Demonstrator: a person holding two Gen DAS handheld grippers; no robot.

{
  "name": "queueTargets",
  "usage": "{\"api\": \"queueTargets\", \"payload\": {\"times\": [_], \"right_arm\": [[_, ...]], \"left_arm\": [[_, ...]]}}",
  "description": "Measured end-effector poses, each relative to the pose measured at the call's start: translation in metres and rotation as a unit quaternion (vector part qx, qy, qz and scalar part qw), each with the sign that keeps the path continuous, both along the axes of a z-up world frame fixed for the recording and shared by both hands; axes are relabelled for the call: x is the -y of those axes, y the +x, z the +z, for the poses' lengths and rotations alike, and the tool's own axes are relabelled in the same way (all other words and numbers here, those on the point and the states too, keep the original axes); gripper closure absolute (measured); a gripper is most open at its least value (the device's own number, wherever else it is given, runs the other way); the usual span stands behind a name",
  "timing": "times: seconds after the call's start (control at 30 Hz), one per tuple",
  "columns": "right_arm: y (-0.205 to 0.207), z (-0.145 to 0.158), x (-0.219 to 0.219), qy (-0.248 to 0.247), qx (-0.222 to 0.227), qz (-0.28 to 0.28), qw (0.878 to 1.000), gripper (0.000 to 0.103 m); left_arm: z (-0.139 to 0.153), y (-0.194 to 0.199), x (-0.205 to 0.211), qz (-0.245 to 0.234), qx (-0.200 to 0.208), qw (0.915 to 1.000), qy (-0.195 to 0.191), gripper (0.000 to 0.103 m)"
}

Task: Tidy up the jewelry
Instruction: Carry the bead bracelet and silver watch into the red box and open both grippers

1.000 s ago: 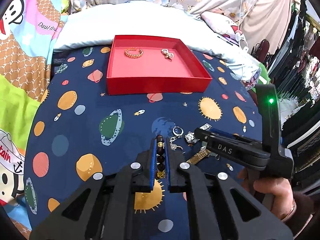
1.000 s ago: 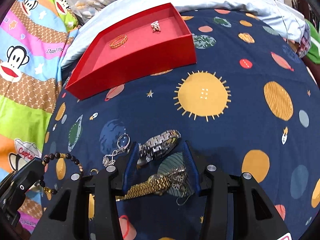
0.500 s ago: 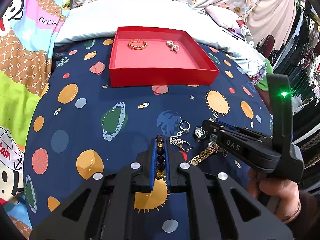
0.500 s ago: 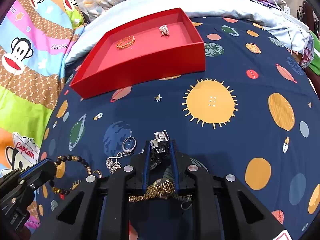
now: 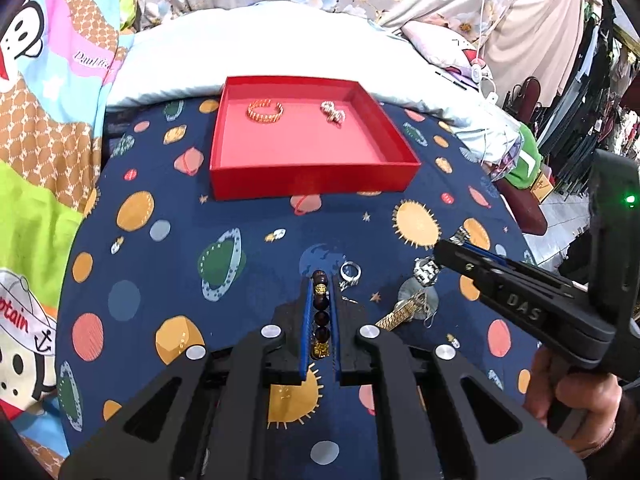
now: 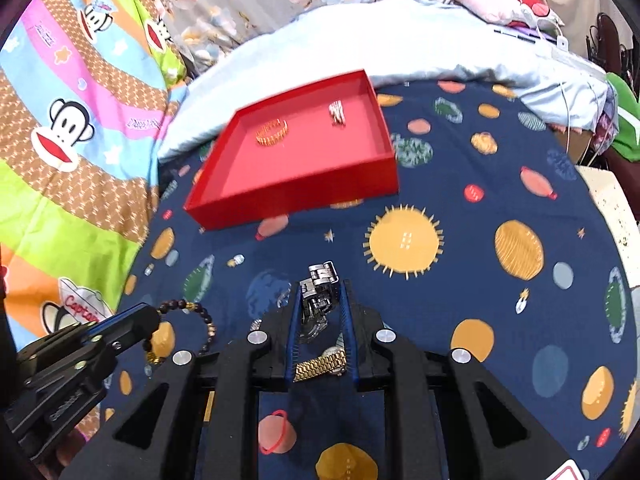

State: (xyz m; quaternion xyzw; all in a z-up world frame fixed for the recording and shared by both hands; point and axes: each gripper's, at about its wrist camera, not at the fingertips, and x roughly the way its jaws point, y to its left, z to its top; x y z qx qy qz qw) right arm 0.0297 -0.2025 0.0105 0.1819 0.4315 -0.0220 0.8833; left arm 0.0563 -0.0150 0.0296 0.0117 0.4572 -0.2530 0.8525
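Bedspread: one navy planet-print cover is serving as the work surface, carrying everything below.
Red tray: one shallow open box is sitting at 12 o'clock in the left wrist view, likely the collecting place; it is holding two pieces, a gold bangle and a small silver piece, lying apart near its far wall.
Left gripper: its jaws are closing tight on a dark beaded bracelet, pinching one side so the rest of the loop is hanging free, as the right wrist view shows.
Right gripper: its jaws are clamping a silver watch by its link band, lifting it clear of the cloth, I judge.
Loose pieces: two are waiting on the cover, a gold watch at 3 o'clock of the left fingers and a silver ring just beside their tips.
Count: six jewelry pieces, two grippers.
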Motion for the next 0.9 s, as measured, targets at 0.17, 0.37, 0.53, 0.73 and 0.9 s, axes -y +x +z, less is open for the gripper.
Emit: {"api": "queueTargets", "payload": {"times": [0.17,0.37,0.53,0.73,0.9], "right_arm": [[0.000,0.021,0.002,0.002,0.021,0.005,1.000,0.086],[0.009,0.036,0.000,-0.015,0.040,0.011,0.999,0.086],[0.023,0.047,0.004,-0.018,0.055,0.013,0.998,0.086],[0.053,0.056,0.011,-0.022,0.067,0.014,0.997,0.086],[0.088,0.054,0.019,-0.019,0.066,0.014,0.998,0.086]], "left_arm": [[0.018,0.005,0.006,-0.005,0.016,0.9998,-0.005,0.096],[0.043,0.022,0.012,-0.002,0.040,0.9991,-0.015,0.096],[0.058,0.039,0.018,0.002,0.058,0.9981,-0.019,0.096],[0.068,0.068,0.027,0.011,0.078,0.9967,-0.022,0.096],[0.069,0.100,0.037,0.015,0.087,0.9958,-0.027,0.096]]}}
